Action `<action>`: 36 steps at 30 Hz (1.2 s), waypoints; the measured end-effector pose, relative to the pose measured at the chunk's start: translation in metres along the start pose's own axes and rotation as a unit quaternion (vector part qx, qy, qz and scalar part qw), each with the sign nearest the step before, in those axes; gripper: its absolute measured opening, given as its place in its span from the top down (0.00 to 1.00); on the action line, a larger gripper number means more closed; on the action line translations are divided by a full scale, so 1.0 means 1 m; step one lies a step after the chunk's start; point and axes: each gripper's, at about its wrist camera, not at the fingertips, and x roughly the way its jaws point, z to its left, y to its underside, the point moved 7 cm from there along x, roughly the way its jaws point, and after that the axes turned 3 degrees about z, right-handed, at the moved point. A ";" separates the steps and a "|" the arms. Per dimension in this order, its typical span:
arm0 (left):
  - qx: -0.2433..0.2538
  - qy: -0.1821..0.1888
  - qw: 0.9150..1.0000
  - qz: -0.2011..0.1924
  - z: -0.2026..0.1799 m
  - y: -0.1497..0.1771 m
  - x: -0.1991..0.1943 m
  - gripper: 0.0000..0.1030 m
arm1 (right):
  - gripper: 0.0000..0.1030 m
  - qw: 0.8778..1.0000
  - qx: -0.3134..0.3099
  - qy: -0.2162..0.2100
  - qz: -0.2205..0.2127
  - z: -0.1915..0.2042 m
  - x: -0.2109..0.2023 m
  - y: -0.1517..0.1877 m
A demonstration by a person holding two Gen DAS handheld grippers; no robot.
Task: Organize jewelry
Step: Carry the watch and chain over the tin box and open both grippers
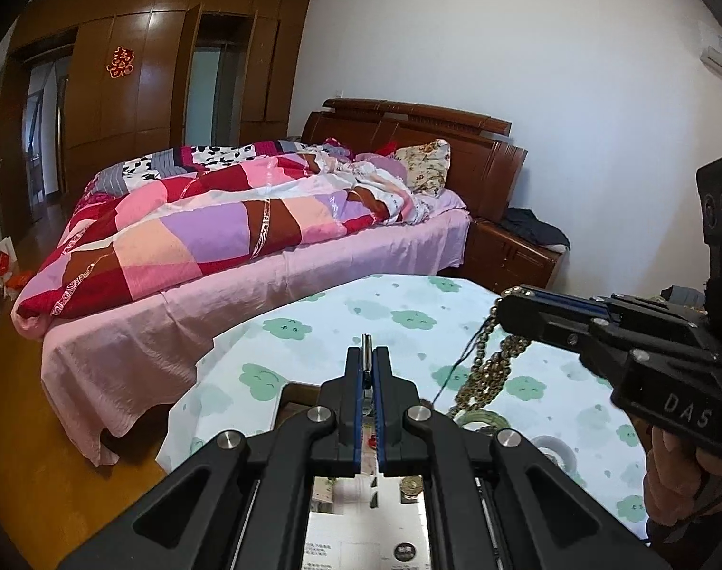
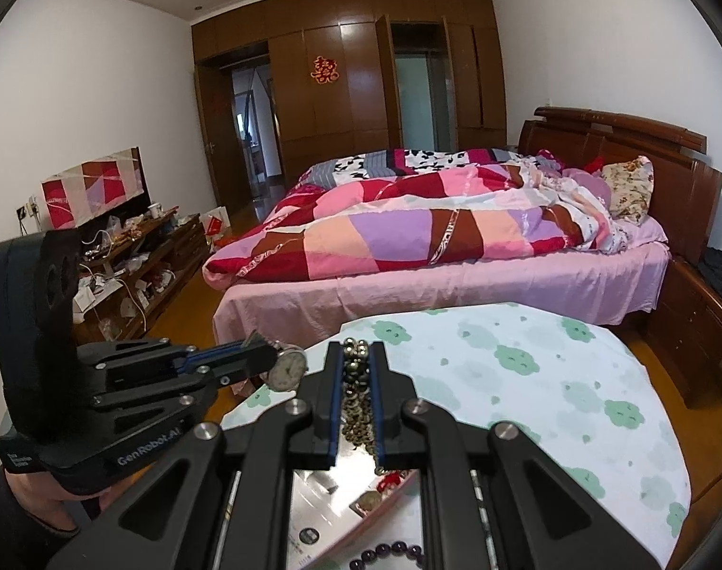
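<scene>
Behind my counter (image 2: 574,394) stands the bed (image 2: 456,256). My right tongs (image 2: 356,356) clamp a bead chain (image 1: 491,370), dangling over the counter toward a jade bangle (image 1: 484,420). My left tongs (image 1: 369,356) pinch a watch (image 2: 287,370) aloft. Swinging beads could snag on something or slip loose and fall.

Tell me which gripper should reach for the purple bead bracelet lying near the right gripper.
Neither is free: the right gripper is shut on the bead necklace, the left gripper on the watch. The right is nearer the purple bead bracelet.
</scene>
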 end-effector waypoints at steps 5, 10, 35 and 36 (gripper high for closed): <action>-0.002 -0.003 1.000 0.006 0.008 0.001 0.016 0.98 | 0.88 1.000 -0.003 0.004 0.015 0.002 0.020 0.006; -0.007 -0.009 1.000 0.014 0.017 0.002 0.029 0.98 | 0.88 0.999 -0.003 0.008 0.035 0.001 0.040 0.015; 0.000 -0.001 1.000 0.010 0.006 0.012 0.014 0.98 | 0.88 1.000 -0.017 0.013 0.002 -0.006 -0.012 0.011; -0.002 -0.002 1.000 0.013 0.007 0.012 0.017 0.98 | 0.88 1.000 -0.014 0.015 0.000 -0.009 -0.015 0.010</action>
